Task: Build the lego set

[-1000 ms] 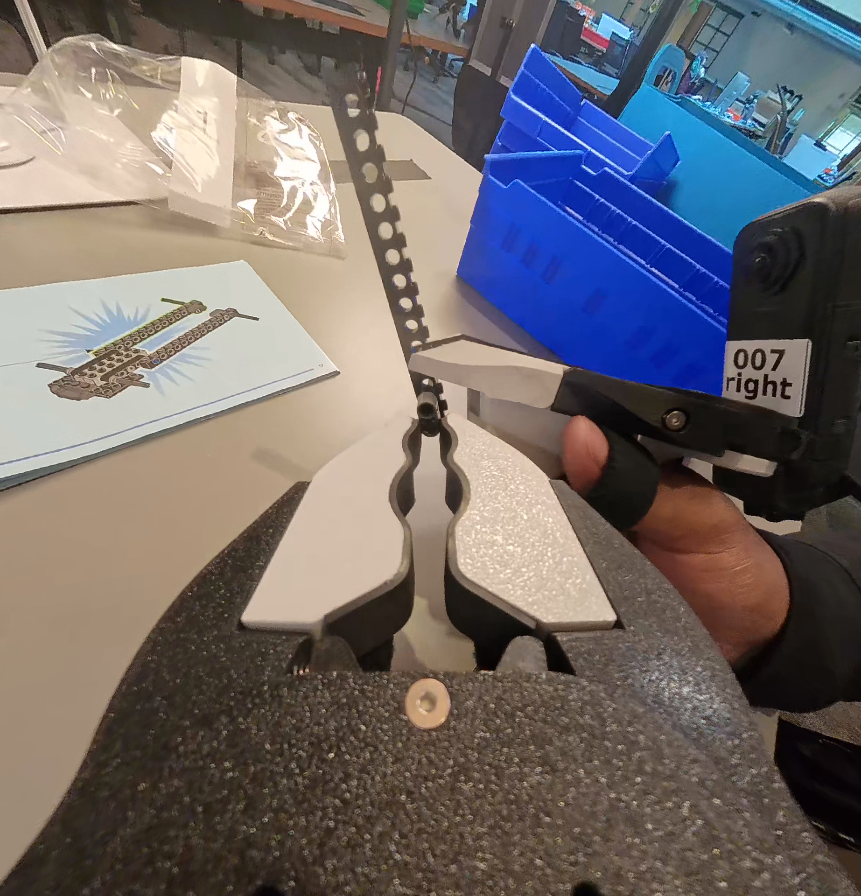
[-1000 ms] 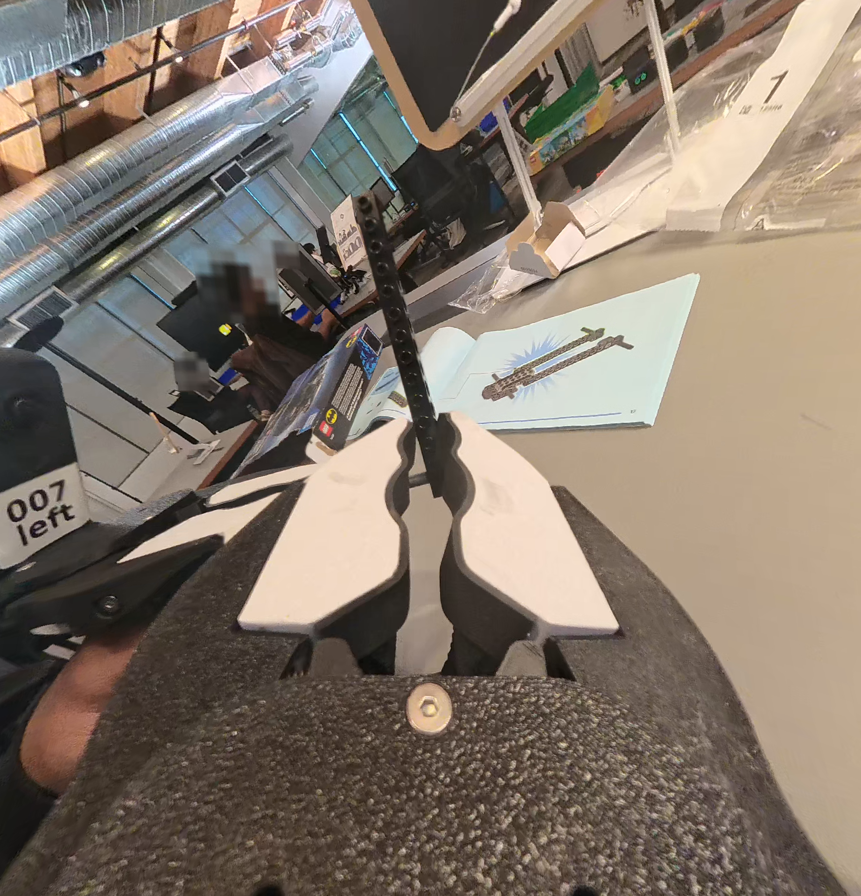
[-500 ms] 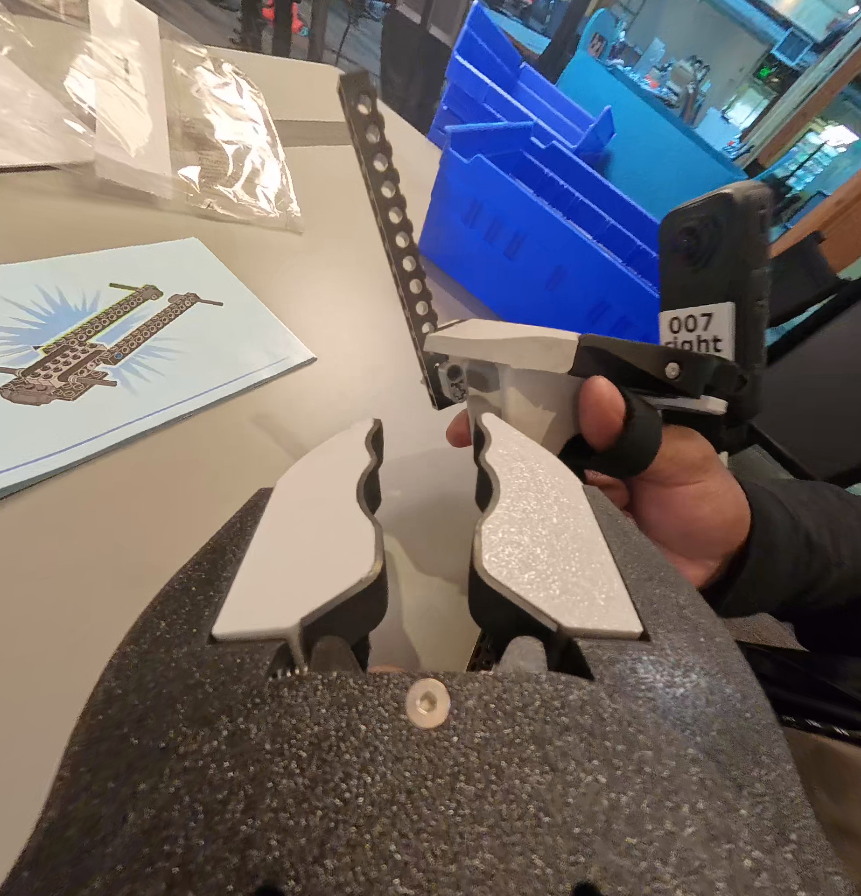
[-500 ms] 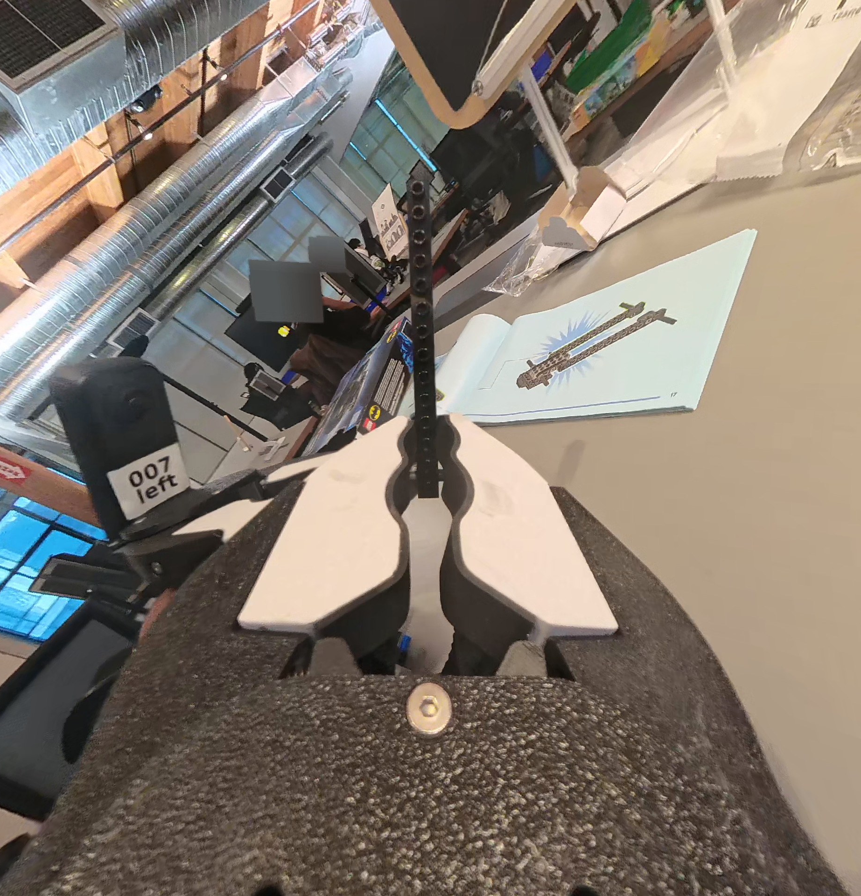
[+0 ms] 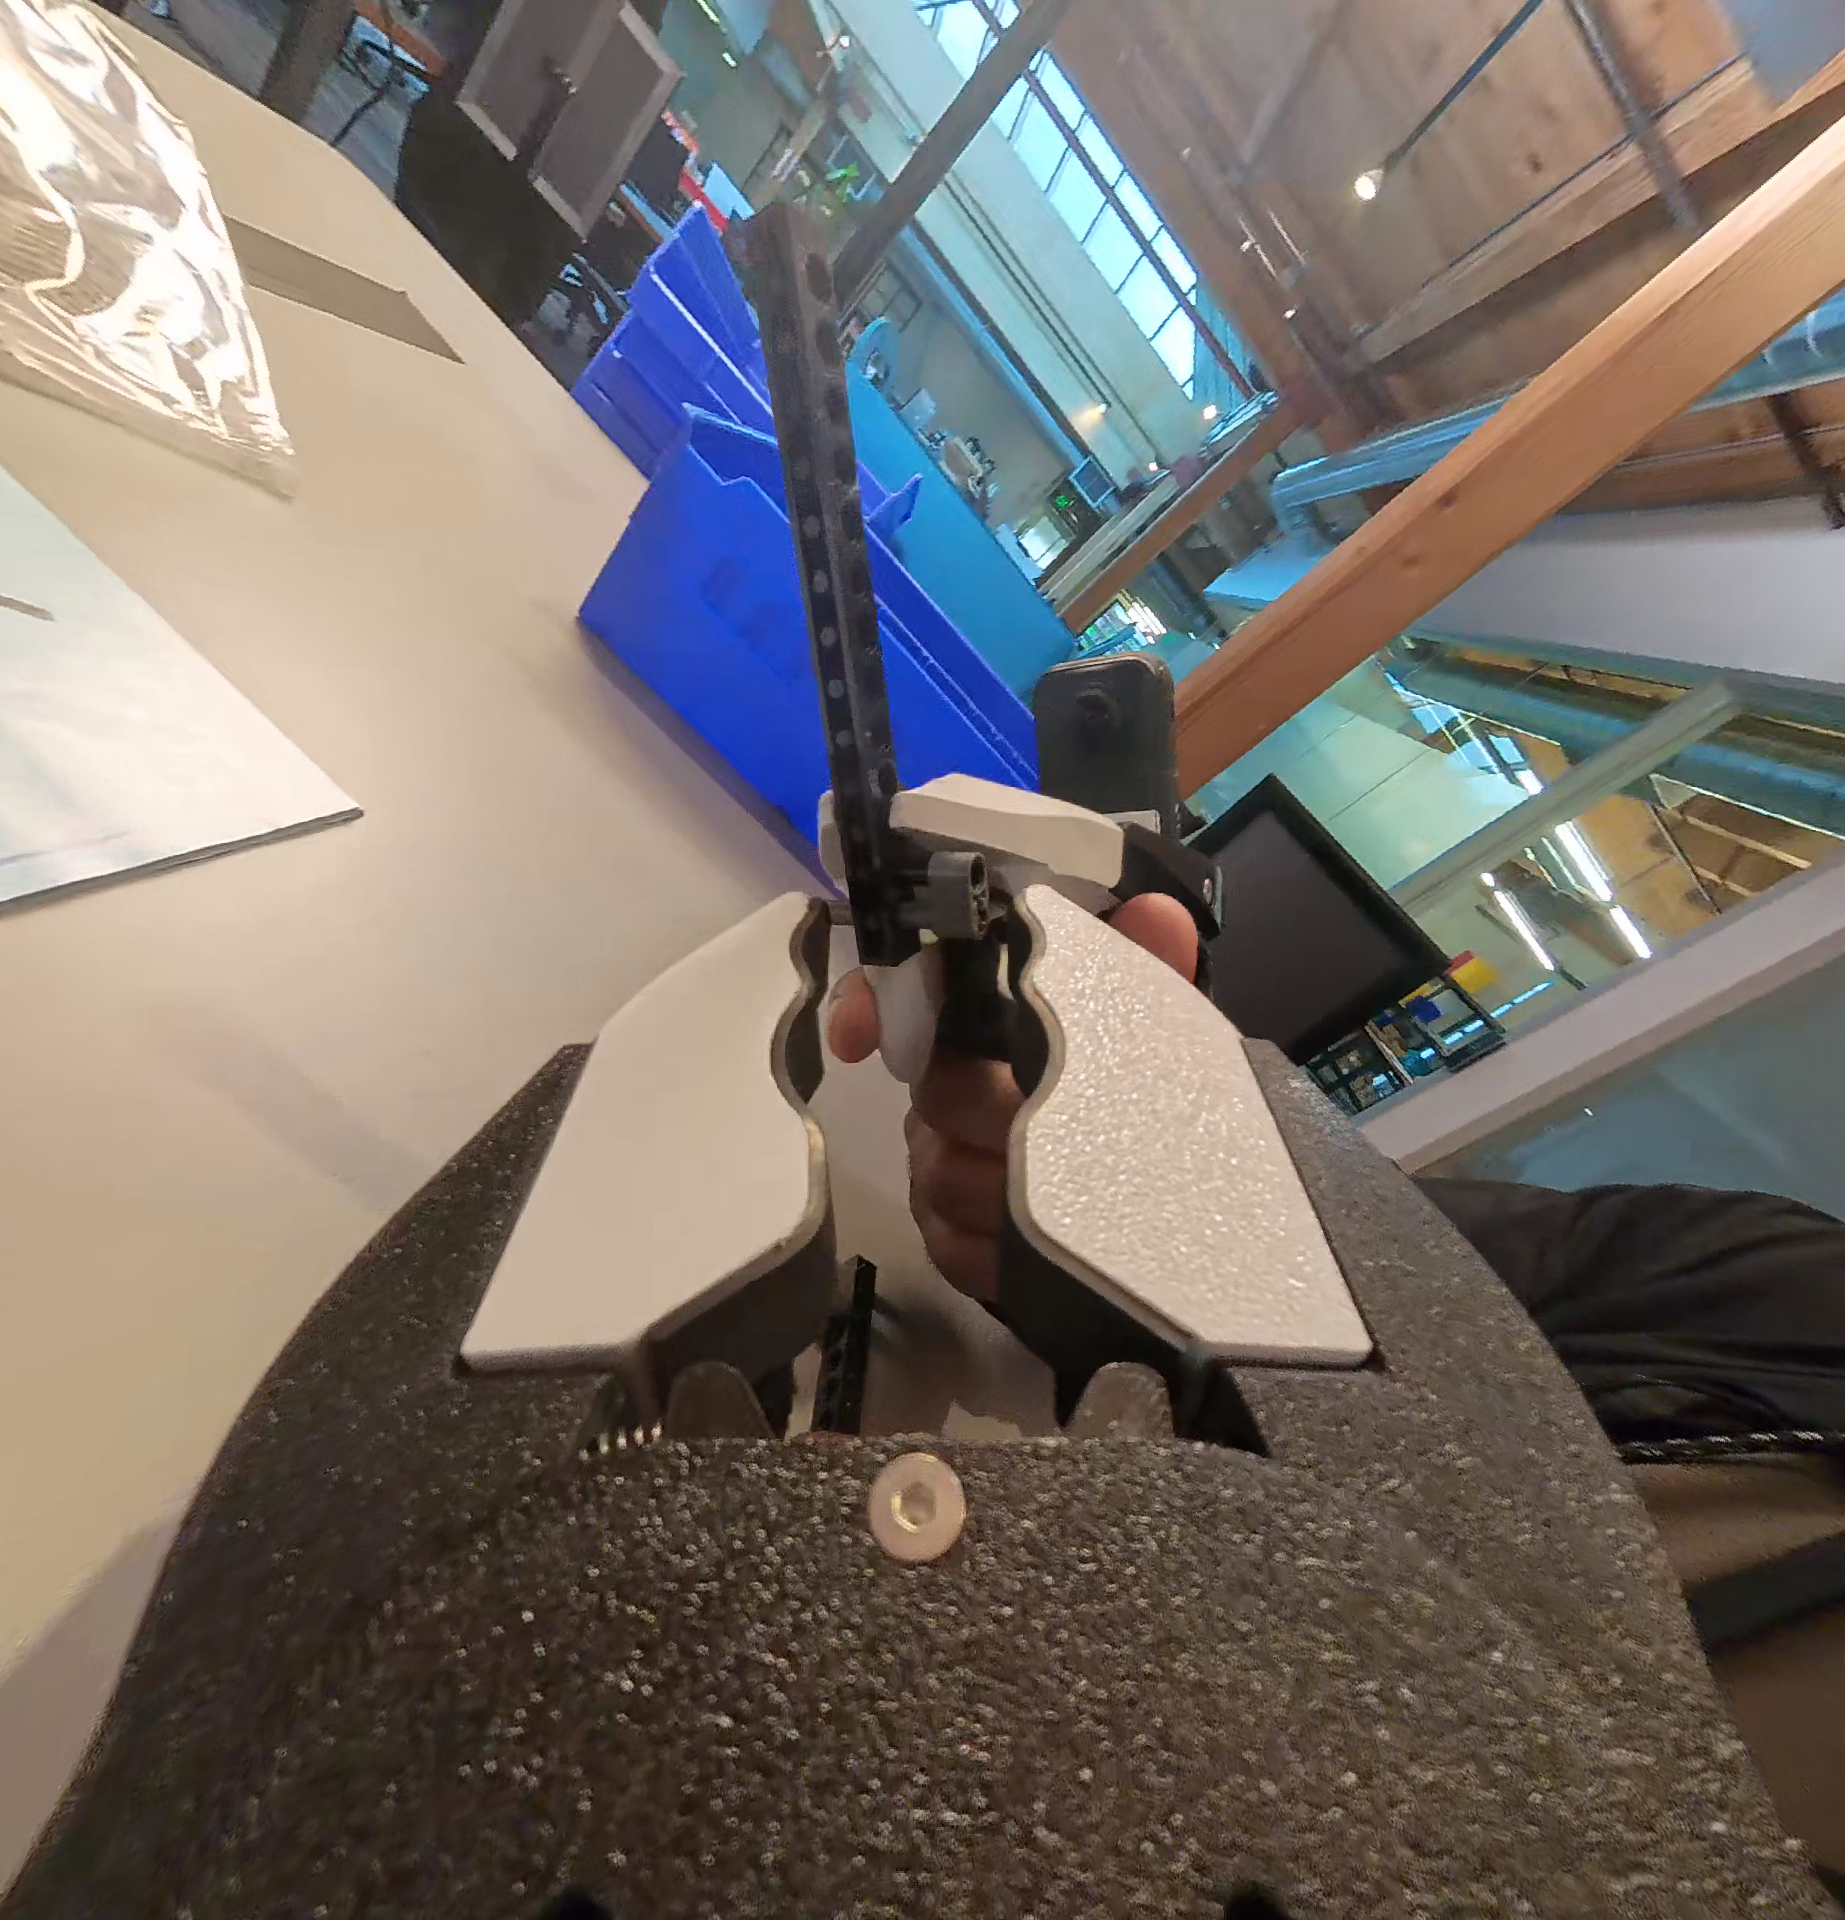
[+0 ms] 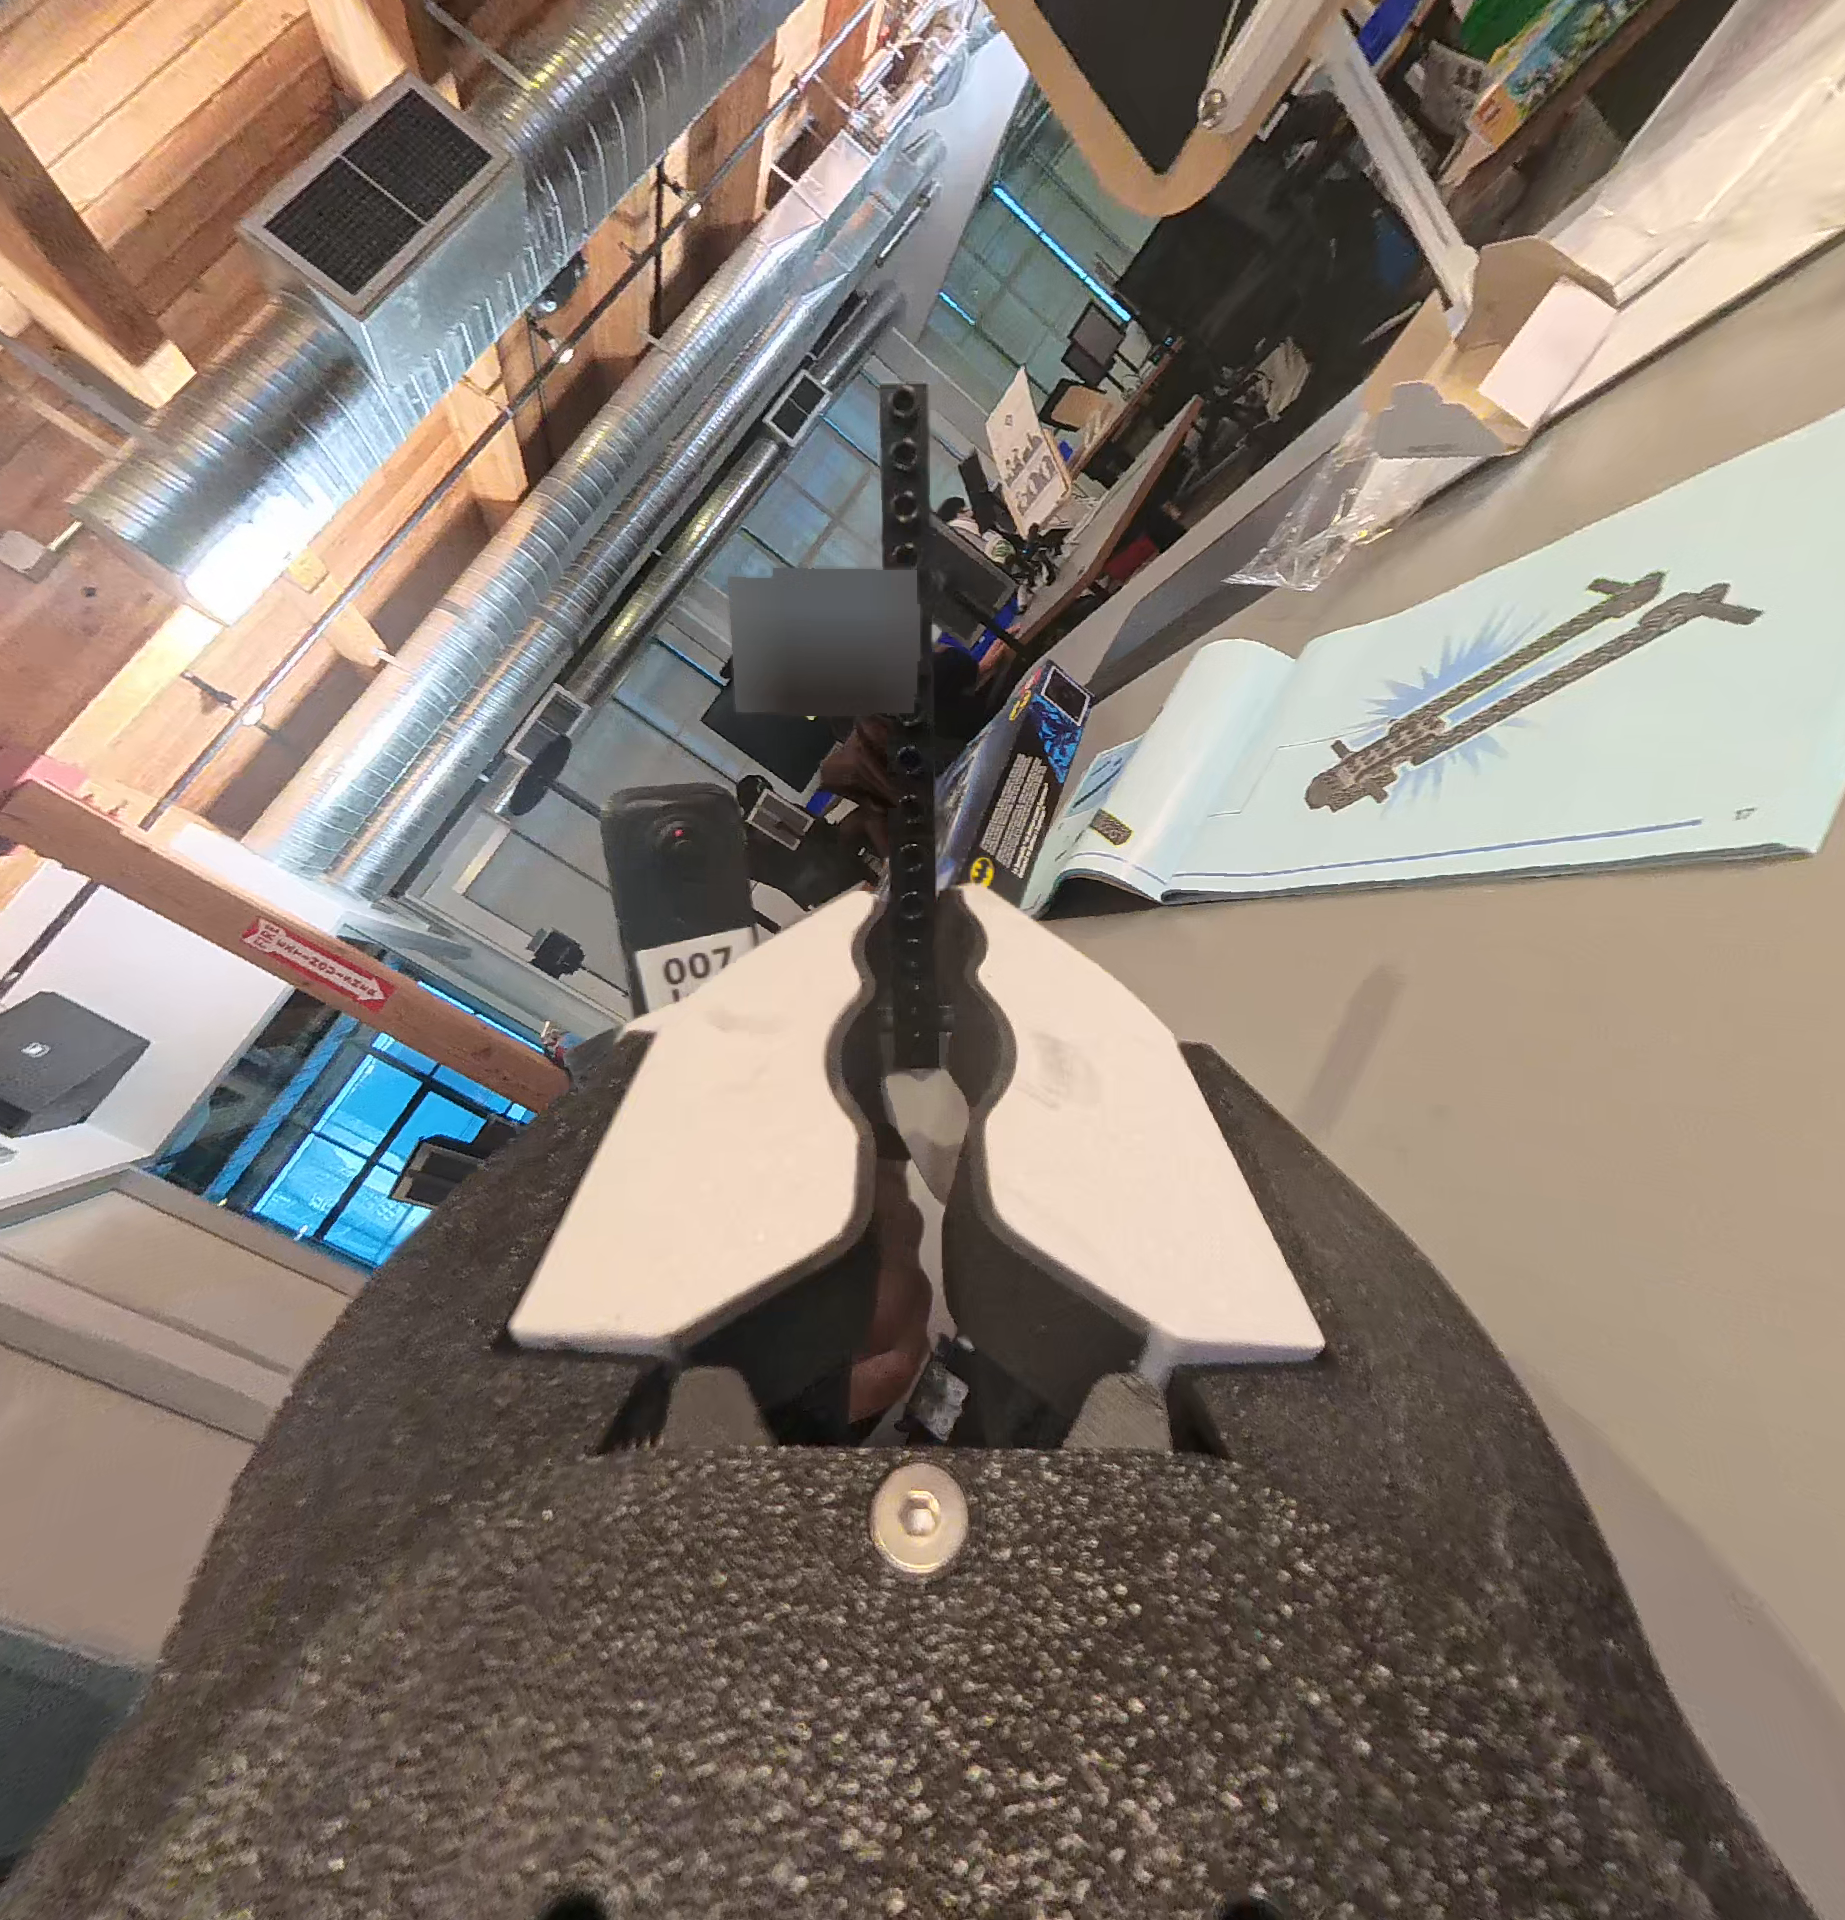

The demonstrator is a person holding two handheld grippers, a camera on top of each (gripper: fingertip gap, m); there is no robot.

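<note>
My right gripper is shut on the lower end of a long black beam with holes and holds it upright above the grey table. In the left wrist view the beam rises from the right gripper. A small grey connector sticks out sideways from the beam's lower end. My left gripper is open. The beam's end and the connector stand between its fingertips, with the connector close to the right fingertip. The left gripper's camera body shows behind my right fingers.
Blue bins stand on the table behind the beam. A light blue instruction booklet lies open, with a dark toy box behind it. A clear plastic bag and torn cardboard lie farther back. My two grippers' fingertips are within a few centimetres of each other.
My left gripper was pinched on a small piece at the beam's base, then opened; the piece stays on the beam. Both grippers tilted upward and the beam now stands more upright.
</note>
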